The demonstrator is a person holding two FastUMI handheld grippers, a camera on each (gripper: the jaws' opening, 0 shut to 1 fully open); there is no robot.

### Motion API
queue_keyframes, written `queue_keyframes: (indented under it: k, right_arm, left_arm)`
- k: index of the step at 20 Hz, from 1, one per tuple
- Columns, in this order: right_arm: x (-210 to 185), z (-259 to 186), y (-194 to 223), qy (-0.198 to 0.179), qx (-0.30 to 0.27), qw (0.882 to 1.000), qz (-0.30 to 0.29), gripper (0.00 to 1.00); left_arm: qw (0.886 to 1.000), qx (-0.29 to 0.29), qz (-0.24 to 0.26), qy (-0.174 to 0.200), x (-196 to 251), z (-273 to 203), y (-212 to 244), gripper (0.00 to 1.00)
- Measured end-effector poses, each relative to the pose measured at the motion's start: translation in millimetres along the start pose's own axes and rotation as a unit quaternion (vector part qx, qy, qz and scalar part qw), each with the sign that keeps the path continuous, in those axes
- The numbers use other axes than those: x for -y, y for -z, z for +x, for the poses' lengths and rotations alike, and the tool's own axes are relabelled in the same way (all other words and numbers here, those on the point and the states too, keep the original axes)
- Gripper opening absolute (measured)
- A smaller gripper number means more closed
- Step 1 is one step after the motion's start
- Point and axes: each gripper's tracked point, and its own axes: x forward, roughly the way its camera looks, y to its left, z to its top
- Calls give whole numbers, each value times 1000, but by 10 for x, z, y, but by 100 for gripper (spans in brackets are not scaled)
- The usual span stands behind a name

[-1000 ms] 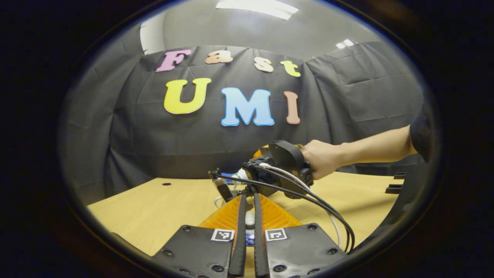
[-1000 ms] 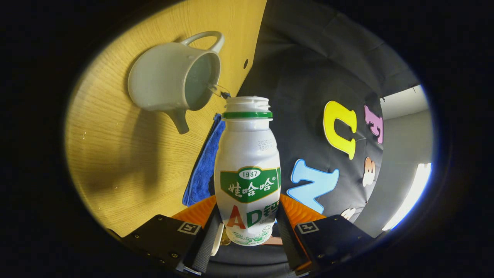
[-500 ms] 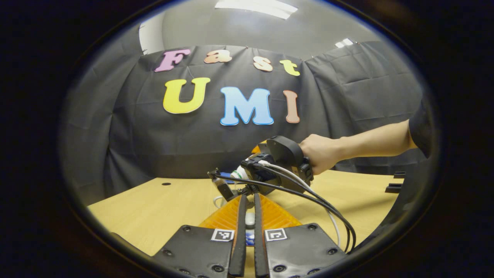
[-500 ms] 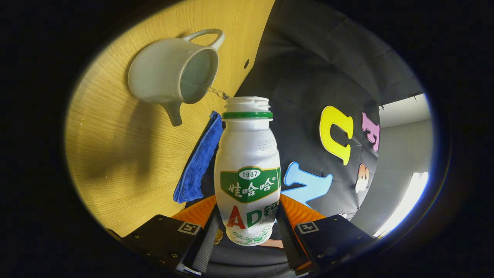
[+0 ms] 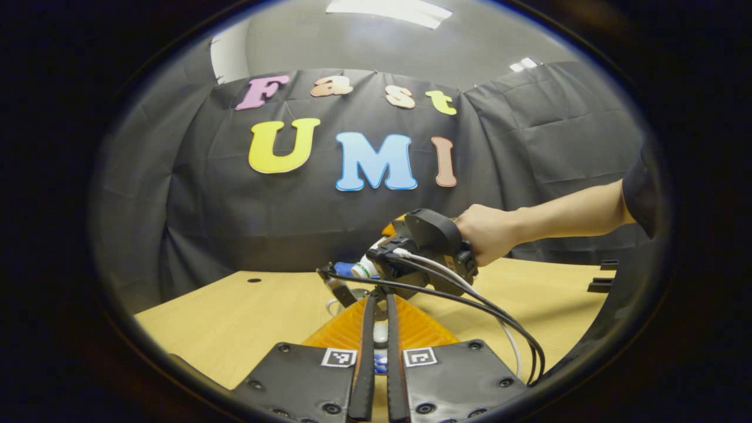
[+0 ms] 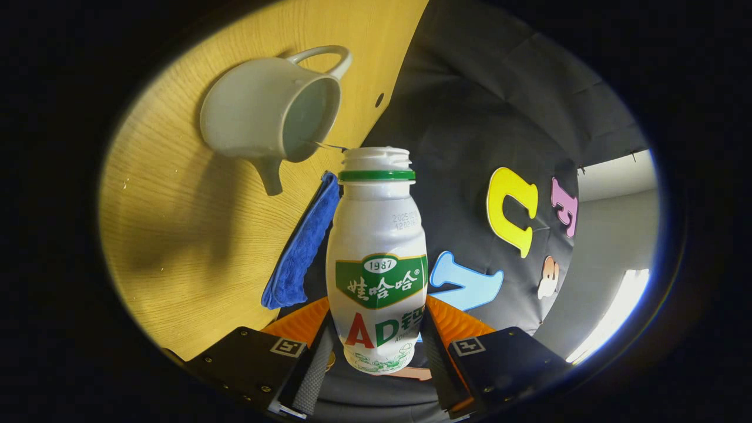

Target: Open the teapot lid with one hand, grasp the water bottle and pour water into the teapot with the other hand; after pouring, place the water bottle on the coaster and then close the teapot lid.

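Wooden tabletop (image 6: 194,235) under both my tongs, black cloth wall (image 5: 235,205) behind.

R tongs (image 6: 376,352): pinching the water bottle (image 6: 376,252) low on its body, one finger (image 6: 311,364) each side, both pressed on it. Bottle is uncapped, green ring at the neck, tipped over so its mouth points at the teapot (image 6: 264,117). Thin thread of water (image 6: 326,144) runs from the bottle mouth into the pot's open top. Pot is white, sits on the table, lid off, handle on the far side, spout toward the bottle side. Blue cloth (image 6: 299,247) lies on the table betw. pot and bottle, near the table edge.

L tongs (image 5: 376,352): fingers nearly together, narrow gap, w/ a small whitish thing (image 5: 380,333) between them — looks like the lid knob but can't tell for sure, nor if both fingers press it. Farther out in the left gripper view I see the other tongs' body (image 5: 429,247) w/ cables (image 5: 482,305) trailing, held by a hand (image 5: 487,238), bare forearm behind; bottle neck peeks out just beside it.
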Motion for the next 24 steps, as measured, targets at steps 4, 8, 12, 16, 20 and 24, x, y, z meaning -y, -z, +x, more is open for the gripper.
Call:
queue_keyframes:
  k: [4,8,12,16,20,24]
  right_arm:
    - [-111,-13,-49,0,7,1000,-18,75]
    - [-128,-25,-63,2,7,1000,-24,75]
    - [-82,-8,-78,9,12,999,-42,75]
    - [-6,-8,-71,20,18,998,-54,75]
    - [-1,-5,-88,19,23,999,-39,75]
    - [-113,20,-129,4,29,1000,0,75]
  left_arm:
    - [1000,0,1,-1,-2,-5,-23,19]
    - [1000,-1,1,-1,9,-20,-5,19]
    - [1000,-2,3,-1,1,-13,-11,19]
    - [1000,-1,6,-1,-3,-30,-16,19]
    - [1000,-1,5,-3,-15,-21,-28,19]
    - [1000,0,7,-2,2,-29,-35,19]
